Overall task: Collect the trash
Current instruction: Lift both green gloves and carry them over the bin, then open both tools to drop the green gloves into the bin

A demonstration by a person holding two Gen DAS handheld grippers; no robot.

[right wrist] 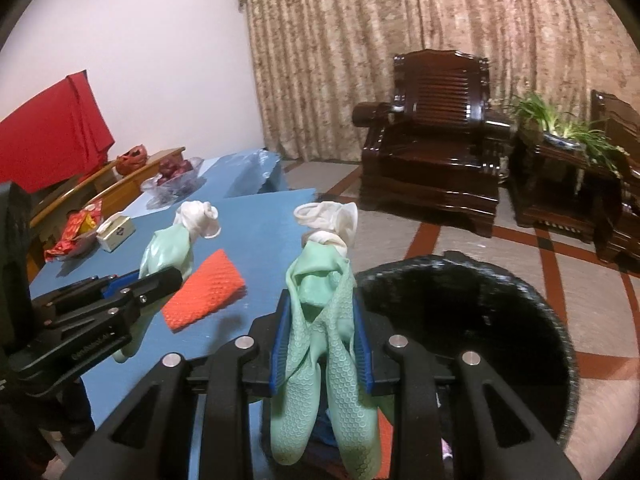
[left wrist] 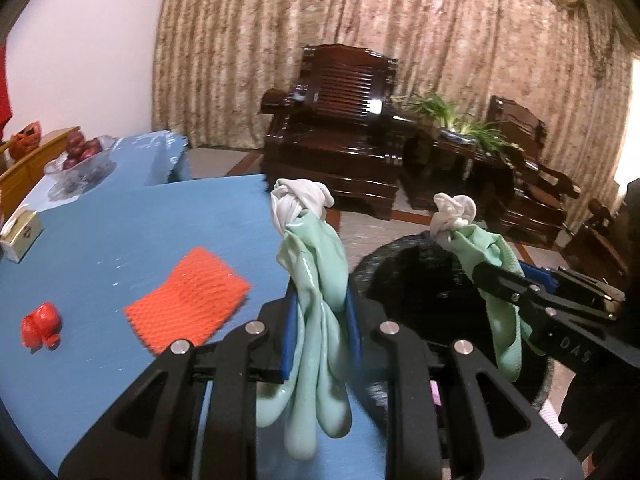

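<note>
Right wrist: green glove (right wrist: 324, 320) pinched between right gripper (right wrist: 322, 344) jaws, beside black bin (right wrist: 552, 304).

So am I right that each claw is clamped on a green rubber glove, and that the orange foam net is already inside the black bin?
Not quite. Each claw does grip a green glove, left claw and right claw, but the orange foam net lies on the blue table, beside the black bin, not inside it. The right wrist view shows this.
</note>
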